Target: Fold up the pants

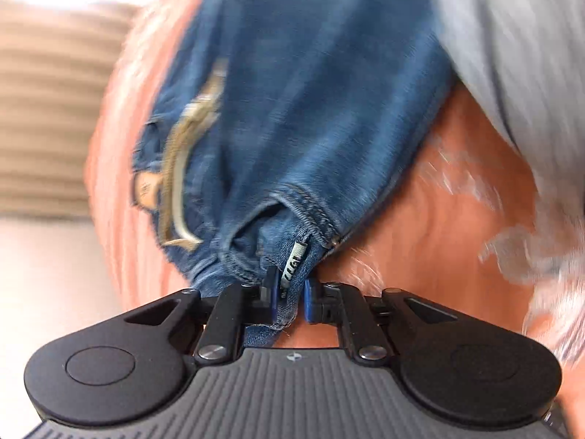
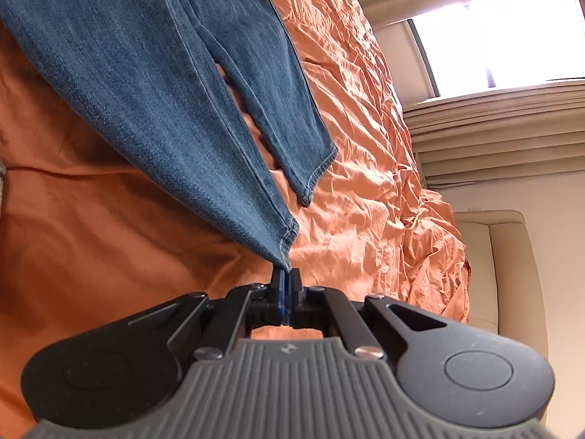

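Gripping jeans (image 2: 146,84) over orange bedsheet (image 2: 365,128): left gripper (image 1: 290,292) clamps waistband, right gripper (image 2: 287,289) pinches leg hem

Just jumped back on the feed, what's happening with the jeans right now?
Both grippers have the jeans pinched over the orange bedspread. The left gripper has its jaws shut on the waistband end near a small white label. The right gripper clamps one leg's hem corner; the other leg hangs free.
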Demonstrator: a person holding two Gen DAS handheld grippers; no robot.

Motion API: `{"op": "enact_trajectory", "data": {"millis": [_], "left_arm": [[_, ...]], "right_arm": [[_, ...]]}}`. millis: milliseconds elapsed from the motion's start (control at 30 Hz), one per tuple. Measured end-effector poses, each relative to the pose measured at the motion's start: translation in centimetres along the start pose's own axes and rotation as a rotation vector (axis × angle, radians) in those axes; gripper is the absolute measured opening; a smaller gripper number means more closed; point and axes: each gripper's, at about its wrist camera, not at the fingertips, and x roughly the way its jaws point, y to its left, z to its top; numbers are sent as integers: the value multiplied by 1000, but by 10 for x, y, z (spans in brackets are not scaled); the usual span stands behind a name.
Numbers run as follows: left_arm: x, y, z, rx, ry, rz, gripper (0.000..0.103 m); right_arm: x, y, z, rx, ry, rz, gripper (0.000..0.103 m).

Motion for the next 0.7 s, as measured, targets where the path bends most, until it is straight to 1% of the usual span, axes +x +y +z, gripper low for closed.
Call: {"op": "enact_trajectory", "data": {"millis": [33,167,267,333,400,467,567,700], "left_arm": [[-5,7,1,-64,-10,0,13],[-17,61,3,-414,-50,-45,13],[-30,96,2,-611,-78,-42,13],[-33,122,4,-724,-91,-44,13],[-33,143,9,-812,-89,-45,13],[-26,168,16,-885,-70,-37,13],[-10,196,31,-943,-32,-26,14],[20,231,46,-1048,16,-51,14]], "right_arm": [[-1,-2,0,4,-2,-7,0],[-6,-15,-5,33,-27,-34,0],[-12,-35,-1,84,-63,-57,0],[-10,-50,7,112,-80,-69,0],[-3,-62,16,126,-84,-81,0],[11,-72,29,126,-81,-100,0],[37,-87,51,127,-82,-119,0],[82,-108,86,142,-82,-109,0]]}}
